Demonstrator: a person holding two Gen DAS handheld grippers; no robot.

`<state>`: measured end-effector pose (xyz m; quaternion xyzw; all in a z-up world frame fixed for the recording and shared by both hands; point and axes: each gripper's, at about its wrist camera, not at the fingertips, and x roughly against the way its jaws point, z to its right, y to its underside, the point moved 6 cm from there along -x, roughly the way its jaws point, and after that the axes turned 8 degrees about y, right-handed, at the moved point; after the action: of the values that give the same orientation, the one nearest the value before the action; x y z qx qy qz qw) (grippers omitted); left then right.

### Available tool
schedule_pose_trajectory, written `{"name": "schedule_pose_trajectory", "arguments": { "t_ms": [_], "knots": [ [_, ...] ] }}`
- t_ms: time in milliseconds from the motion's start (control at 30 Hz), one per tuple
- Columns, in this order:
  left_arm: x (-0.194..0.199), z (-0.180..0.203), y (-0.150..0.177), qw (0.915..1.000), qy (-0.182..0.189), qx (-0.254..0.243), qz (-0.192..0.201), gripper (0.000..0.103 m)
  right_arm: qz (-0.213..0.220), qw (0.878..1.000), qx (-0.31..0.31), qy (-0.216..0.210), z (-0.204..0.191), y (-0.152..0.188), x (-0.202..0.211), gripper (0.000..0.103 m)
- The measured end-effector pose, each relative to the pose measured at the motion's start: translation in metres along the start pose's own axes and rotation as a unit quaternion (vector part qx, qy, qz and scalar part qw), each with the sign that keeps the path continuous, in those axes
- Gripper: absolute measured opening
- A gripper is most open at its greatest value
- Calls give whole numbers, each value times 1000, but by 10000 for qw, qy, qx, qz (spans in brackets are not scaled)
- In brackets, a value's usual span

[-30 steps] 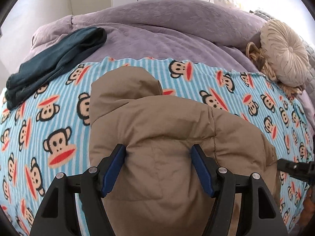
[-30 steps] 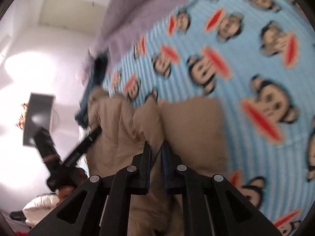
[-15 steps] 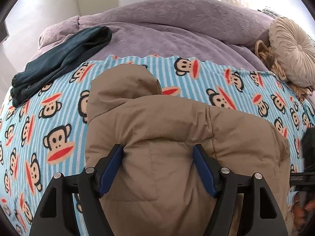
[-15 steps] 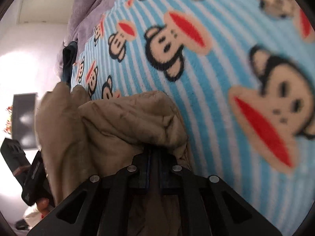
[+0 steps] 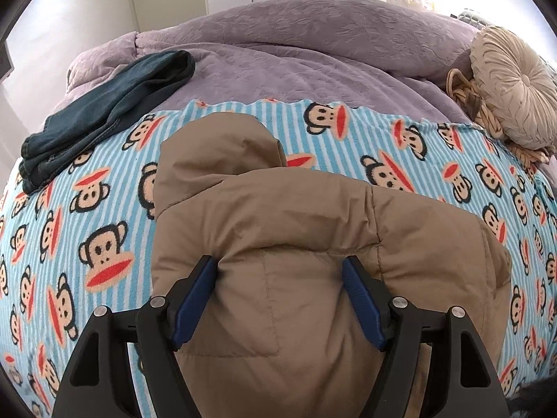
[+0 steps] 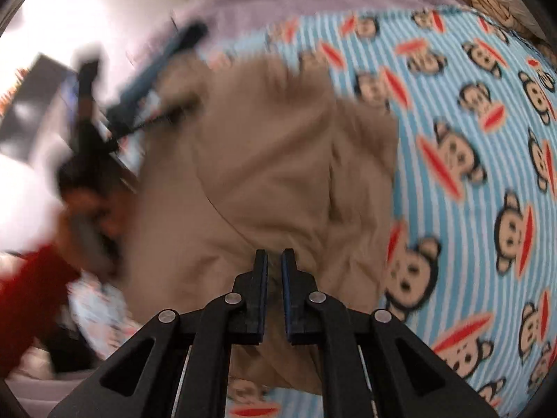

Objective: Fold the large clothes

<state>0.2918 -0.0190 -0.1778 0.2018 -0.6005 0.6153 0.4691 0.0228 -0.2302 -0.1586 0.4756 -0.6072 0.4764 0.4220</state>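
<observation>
Padding is what you are dealing with: the jacket is a puffy tan thing, soft and probably light, likely to spring back open and slide under smooth fabric. It lies on the monkey blanket, hood pointing away from you toward the purple quilt, body already bunched into a thick bundle.

Your left gripper is spread wide, its blue pads on either side of a bulge of the jacket's near end; whether they press it or only flank it is hard to tell. Your right gripper has its jaws nearly together over the jacket's near edge. That view is blurred, and I cannot tell whether any cloth is caught between them.

Take hold at a seam or a doubled edge, I judge, where the fill is thin and the pads can bite; a grab on the fat middle would likely slip off.

Beyond the jacket to the left, dark jeans lie half on the blanket, half on the quilt, well apart. Beyond it to the right, a round cushion and a rope-like thing beside it sit at the blanket's corner. Nothing lies on the blanket near the jacket.
</observation>
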Motion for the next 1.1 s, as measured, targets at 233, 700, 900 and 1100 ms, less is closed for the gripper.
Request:
{"name": "schedule_pose_trajectory", "arguments": {
  "t_ms": [233, 700, 900, 1100],
  "knots": [
    [-3, 7, 3, 9999, -82, -144, 16, 78, -111, 9988, -470, 65, 11, 21, -44, 8],
    [27, 5, 6, 9998, -90, 33, -200, 79, -363, 9970, -327, 604, -15, -1, -62, 9],
    [61, 0, 28, 9994, 12, 139, -311, 79, -467, 9955, -312, 758, -29, -6, -59, 12],
    [102, -15, 87, 9984, 94, 451, -315, 79, -475, 9950, -453, 758, -35, -13, -44, 13]
  ]
}}
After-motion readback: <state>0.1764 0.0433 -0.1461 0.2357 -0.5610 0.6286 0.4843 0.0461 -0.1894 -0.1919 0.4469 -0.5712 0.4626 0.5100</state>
